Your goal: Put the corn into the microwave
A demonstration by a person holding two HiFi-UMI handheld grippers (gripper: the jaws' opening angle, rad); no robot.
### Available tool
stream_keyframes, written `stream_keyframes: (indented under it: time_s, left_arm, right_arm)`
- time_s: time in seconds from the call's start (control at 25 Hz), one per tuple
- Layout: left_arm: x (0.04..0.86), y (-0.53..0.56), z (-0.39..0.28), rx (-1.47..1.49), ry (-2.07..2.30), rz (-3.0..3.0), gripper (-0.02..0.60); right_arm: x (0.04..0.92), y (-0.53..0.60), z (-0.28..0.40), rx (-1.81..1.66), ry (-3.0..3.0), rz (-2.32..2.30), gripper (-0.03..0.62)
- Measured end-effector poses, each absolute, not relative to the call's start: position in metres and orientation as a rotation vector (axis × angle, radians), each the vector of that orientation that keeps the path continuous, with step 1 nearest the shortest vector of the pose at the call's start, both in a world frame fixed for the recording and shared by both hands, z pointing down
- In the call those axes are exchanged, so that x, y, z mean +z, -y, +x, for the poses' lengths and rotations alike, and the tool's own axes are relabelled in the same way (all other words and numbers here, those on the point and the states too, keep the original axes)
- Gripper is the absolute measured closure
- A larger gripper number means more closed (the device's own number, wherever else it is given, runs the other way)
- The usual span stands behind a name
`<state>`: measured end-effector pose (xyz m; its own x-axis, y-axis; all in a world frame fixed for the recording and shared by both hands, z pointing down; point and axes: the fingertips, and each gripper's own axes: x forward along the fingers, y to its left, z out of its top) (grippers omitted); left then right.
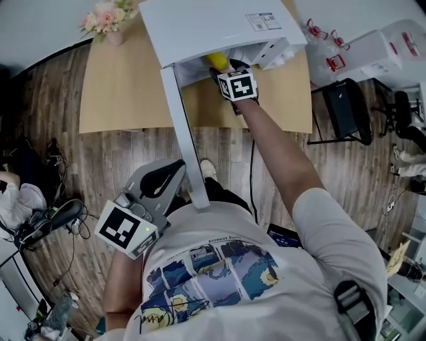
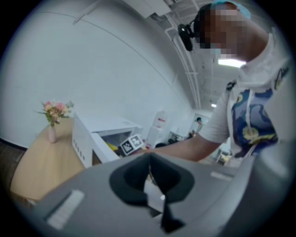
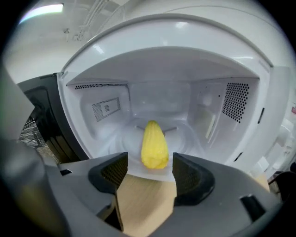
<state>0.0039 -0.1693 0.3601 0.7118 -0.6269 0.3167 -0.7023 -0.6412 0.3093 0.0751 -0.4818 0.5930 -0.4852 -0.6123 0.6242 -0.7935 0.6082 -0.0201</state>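
A yellow corn cob lies lengthwise on the floor of the white microwave, just inside its opening. My right gripper is open at the mouth of the oven. Its pads stand on either side of the cob's near end without touching it. From the head view the corn shows at the microwave front, with the right gripper just before it. The microwave door hangs wide open toward me. My left gripper is held low by my torso, shut and empty.
The microwave stands on a light wooden table with a vase of pink flowers at its far left corner. The open door juts out over the wooden floor between my arms. A black chair stands to the right of the table.
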Motion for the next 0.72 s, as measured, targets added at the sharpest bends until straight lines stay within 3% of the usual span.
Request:
stream_keyframes:
  time_s: [0.72]
  left_arm:
    - [0.362, 0.135, -0.031, 0.233, 0.844, 2.606, 0.569]
  right_arm:
    - [0.582, 0.367, 0.109, 0.486, 2.192, 1.208, 0.332]
